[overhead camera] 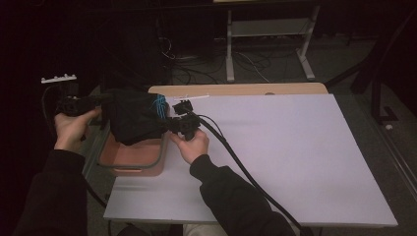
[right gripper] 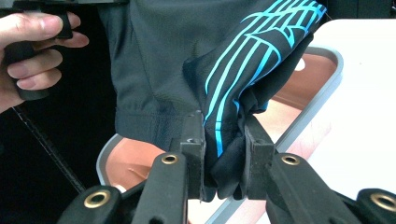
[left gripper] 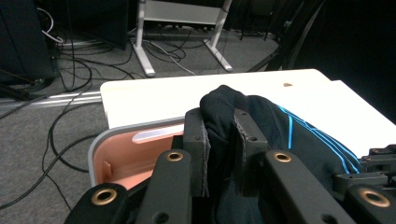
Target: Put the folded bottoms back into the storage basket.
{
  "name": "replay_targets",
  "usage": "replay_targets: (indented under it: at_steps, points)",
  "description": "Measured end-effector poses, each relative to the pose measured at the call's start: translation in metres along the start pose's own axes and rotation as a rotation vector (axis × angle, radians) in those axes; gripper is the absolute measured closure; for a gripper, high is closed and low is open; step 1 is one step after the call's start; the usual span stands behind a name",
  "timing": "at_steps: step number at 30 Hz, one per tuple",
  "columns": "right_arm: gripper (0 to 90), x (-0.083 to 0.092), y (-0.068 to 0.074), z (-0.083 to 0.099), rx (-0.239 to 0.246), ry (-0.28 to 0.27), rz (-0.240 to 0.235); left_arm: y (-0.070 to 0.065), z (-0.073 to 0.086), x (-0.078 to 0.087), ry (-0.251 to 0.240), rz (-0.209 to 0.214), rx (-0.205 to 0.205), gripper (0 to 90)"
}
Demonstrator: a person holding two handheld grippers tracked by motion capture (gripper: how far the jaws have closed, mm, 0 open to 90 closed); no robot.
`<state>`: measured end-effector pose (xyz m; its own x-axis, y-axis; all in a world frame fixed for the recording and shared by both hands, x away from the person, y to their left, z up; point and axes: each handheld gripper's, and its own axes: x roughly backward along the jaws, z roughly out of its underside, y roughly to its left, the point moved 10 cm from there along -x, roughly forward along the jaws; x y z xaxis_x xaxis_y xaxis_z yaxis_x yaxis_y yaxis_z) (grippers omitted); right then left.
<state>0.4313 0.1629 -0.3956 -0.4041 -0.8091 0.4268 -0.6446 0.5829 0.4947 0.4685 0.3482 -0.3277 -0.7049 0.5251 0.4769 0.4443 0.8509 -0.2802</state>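
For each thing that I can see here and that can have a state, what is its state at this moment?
left gripper: shut on the dark garment.
right gripper: shut on the dark garment.
dark garment: black with blue stripes, bunched, held up between both grippers above the basin.
basin: pinkish with a grey rim, open; the inside that shows under the garment holds nothing.
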Motion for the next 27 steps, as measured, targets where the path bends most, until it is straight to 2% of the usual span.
replay_targets:
  at_steps: [8,14,16,17,19,23,27]
  points:
    - [73.3,-0.012,-0.002,0.006,-0.014,0.014,0.0,0.01,0.006,-0.005,0.033,-0.028,-0.009,78.0]
    - [73.3,-0.025,-0.001,0.012,-0.022,0.03,0.002,0.022,0.015,-0.013,0.047,-0.033,0.013,78.0]
    - [73.3,-0.03,0.0,0.014,-0.026,0.037,0.001,0.03,0.019,-0.015,0.04,-0.029,0.041,78.0]
    - [73.3,-0.03,0.0,0.014,-0.026,0.037,0.001,0.03,0.019,-0.015,0.04,-0.029,0.041,78.0]
    - [73.2,-0.036,-0.001,0.018,-0.032,0.046,0.005,0.039,0.025,-0.019,0.051,-0.033,0.057,78.0]
    - [73.2,-0.042,-0.002,0.022,-0.042,0.057,0.006,0.048,0.031,-0.026,0.068,-0.038,0.066,78.0]
    - [72.9,-0.046,-0.003,0.028,-0.04,0.074,0.016,0.051,0.037,-0.035,0.092,-0.039,0.067,78.0]
